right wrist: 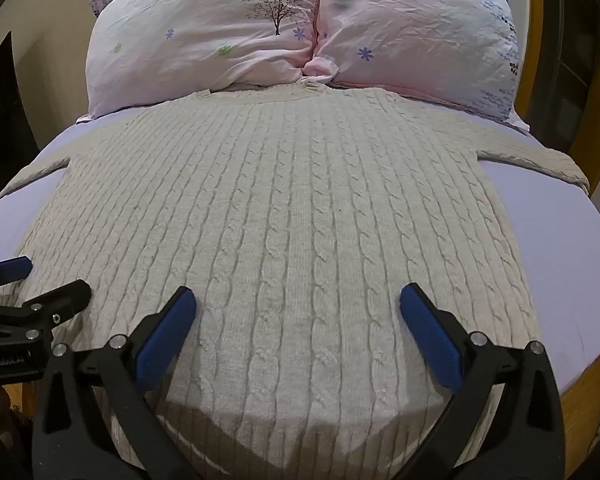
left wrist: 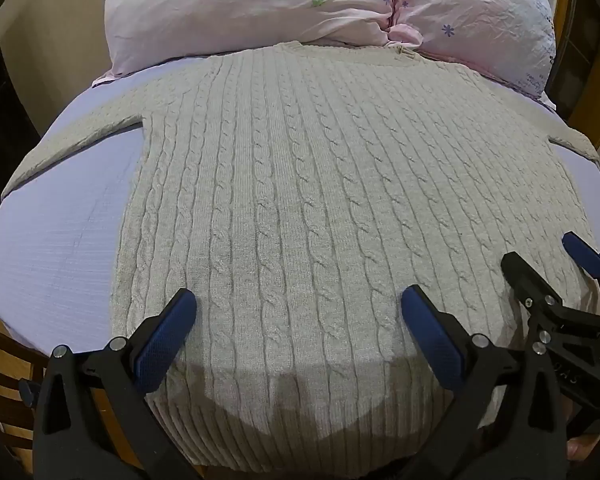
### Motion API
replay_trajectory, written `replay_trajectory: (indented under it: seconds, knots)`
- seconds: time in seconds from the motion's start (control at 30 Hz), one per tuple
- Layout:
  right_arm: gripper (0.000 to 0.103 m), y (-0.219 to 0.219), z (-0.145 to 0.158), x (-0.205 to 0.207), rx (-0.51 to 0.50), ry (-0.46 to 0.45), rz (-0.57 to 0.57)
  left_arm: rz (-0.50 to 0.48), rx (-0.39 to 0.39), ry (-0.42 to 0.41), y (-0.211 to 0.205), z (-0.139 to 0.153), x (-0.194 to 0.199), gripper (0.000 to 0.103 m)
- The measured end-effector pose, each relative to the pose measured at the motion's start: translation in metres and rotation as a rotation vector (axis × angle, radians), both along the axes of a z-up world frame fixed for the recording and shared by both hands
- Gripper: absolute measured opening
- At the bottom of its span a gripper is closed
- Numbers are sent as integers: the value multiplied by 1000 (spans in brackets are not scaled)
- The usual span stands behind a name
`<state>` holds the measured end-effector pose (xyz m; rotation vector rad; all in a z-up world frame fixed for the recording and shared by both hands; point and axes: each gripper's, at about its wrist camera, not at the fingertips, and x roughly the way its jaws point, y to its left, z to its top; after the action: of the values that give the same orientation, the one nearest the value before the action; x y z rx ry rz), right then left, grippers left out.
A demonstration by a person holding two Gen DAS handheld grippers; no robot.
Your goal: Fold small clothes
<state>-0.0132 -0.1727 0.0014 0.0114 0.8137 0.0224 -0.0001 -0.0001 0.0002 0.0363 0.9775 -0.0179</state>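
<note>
The bed (left wrist: 52,248) fills both views, its lilac sheet bare at 9 o'clock and 3 o'clock of the sweater. The sweater (left wrist: 300,184), a cream cable knit, lies flat across the middle of the bed, collar toward 12 o'clock and ribbed hem toward 6 o'clock. Its sleeves run out toward 9 and 3 o'clock, each reaching the edge of the bed. Two pink pillows (right wrist: 204,32) with printed flowers and a tree sit side by side at 12 o'clock, touching the collar.

The left gripper (left wrist: 298,314) hangs over the hem at 6 o'clock, jaws spread wide with nothing between them, blue pads (left wrist: 164,344) above the knit. The right gripper (right wrist: 298,314) is likewise over the hem, jaws spread wide and empty. In the left view the right gripper (left wrist: 548,264) shows at 4 o'clock, near the sweater's right edge; in the right view the left gripper (right wrist: 40,276) shows at 8 o'clock by the left edge.
</note>
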Motion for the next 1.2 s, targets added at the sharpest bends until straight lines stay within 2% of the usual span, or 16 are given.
replay_trajectory:
  seconds: [1.2]
  knots:
    - [101,-3,2,-3,-1,-10,0,0,-1,-4,0,0,0,102]
